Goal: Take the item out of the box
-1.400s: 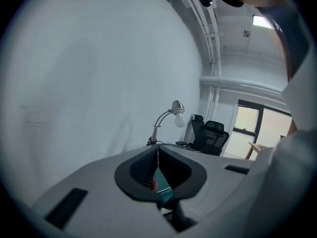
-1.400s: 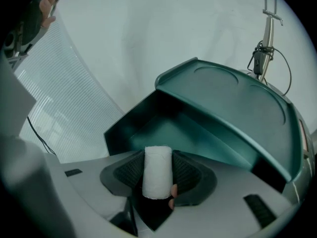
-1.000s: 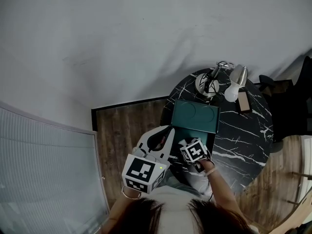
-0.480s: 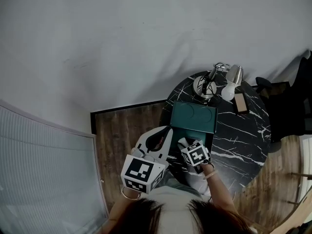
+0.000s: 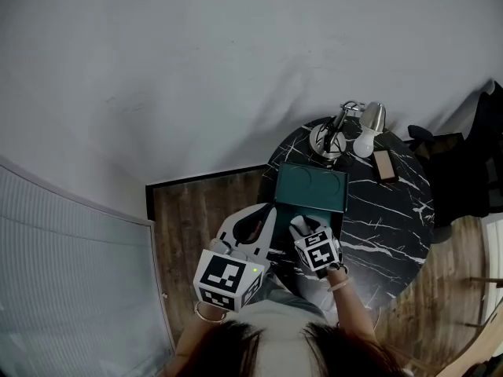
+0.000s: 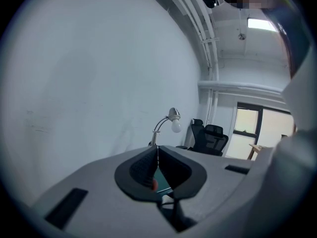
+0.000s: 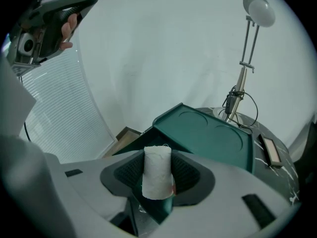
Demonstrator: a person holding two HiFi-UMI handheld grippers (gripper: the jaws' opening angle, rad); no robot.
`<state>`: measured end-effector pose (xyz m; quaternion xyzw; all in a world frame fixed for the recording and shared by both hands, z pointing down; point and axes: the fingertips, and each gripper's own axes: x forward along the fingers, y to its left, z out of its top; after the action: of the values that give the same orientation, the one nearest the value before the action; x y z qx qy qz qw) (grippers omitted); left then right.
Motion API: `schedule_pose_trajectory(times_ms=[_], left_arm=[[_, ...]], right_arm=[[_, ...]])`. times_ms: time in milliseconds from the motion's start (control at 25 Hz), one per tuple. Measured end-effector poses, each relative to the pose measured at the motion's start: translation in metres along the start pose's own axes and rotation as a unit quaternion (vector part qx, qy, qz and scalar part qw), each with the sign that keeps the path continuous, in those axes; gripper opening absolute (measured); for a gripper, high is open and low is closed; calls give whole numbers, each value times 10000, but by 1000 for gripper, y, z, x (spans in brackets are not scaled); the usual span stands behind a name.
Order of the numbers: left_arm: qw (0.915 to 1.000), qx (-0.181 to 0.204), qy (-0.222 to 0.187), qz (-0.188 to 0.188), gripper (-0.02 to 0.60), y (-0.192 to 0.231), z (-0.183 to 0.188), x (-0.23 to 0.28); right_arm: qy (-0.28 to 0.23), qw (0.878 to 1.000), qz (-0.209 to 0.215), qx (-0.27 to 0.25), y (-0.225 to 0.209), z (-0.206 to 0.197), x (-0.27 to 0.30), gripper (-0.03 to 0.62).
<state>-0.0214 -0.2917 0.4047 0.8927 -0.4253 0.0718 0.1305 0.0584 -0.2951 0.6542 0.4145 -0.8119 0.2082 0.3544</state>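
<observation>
**A:** What does your right gripper [image 7: 157, 157] have?

**B:** A white roll [image 7: 157, 180]. My fingers pinch it from both sides, and it stands upright between them, its top poking above the tips.

**A:** And the green box [image 7: 130, 143]?

**B:** It is open just beyond and below my right fingertips. Its raised lid [image 7: 210, 133] is past the roll, on the black marble table [image 5: 385, 218]. A lamp [image 7: 257, 9] rises further off, to the right.

**A:** Your left gripper [image 6: 157, 157]?

**B:** Its fingers are pressed together on nothing, up beside my right ones and pointing over the box's near-left edge.
</observation>
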Motion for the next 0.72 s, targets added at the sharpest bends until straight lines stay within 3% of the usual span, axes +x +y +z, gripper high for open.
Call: schedule_pose_trajectory(times_ms=[720], left_arm=[[9998, 93, -190, -47, 11, -24, 7, -33]], right_arm=[[-1066, 9924, -539, 295, -3, 37, -73, 183]])
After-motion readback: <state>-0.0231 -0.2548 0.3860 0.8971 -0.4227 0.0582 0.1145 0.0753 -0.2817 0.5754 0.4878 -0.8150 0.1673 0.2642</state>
